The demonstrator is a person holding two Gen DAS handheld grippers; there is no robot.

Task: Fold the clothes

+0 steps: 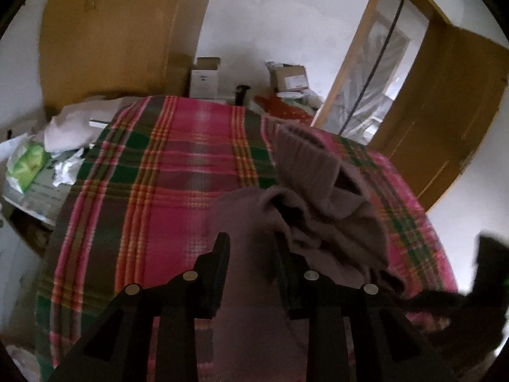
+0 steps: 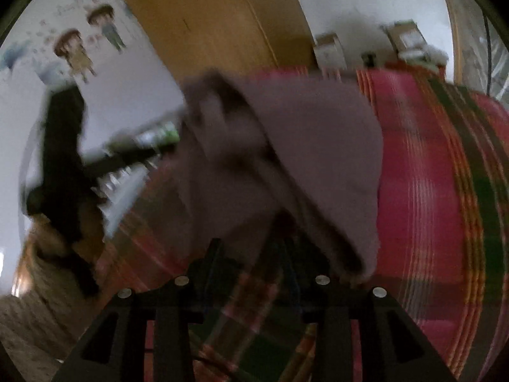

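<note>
Clearly, the mauve ribbed knit sweater (image 1: 305, 197) hangs bunched above the pink, green and orange plaid blanket (image 1: 178, 165), toward its 4 o'clock side. The left gripper (image 1: 251, 248) has its fingers clamped on a fold of the knit. The right gripper (image 2: 246, 248) meets the cloth too, but blur hides whether its fingers are together. I judge the risk is a lopsided, twisted drop if either hold slips.

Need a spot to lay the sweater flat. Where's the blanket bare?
Bare: blanket left of the sweater, from the left gripper up to the boxes. Crowded: bags off its left edge, sweater bunched on the right.
</note>
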